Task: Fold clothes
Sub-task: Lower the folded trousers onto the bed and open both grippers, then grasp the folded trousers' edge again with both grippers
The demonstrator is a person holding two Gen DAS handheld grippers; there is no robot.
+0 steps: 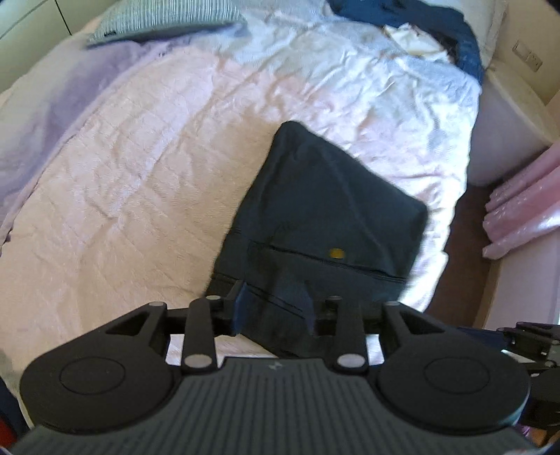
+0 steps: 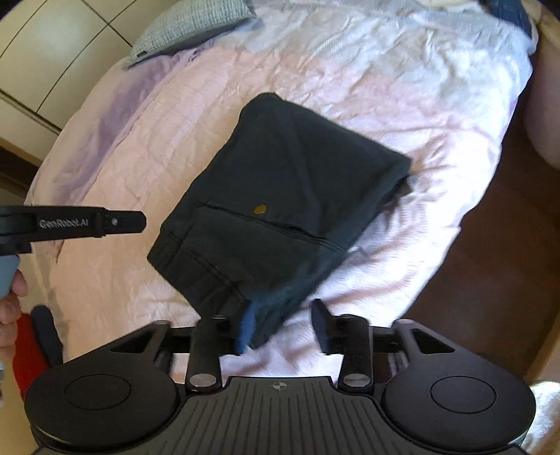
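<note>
Folded dark trousers point(image 2: 280, 196) lying on the pink bedspread point(image 2: 147, 161) of the bed, brass button point(image 2: 259, 209) facing up. Left tongs point(image 1: 276, 309) spread, near edge of the trousers between the fingers, grip not certain. Right tongs point(image 2: 283, 323) spread as well, corner of the trousers beside the left finger point(image 2: 245, 327). Striped pillow point(image 1: 164, 19) far at the head
</note>
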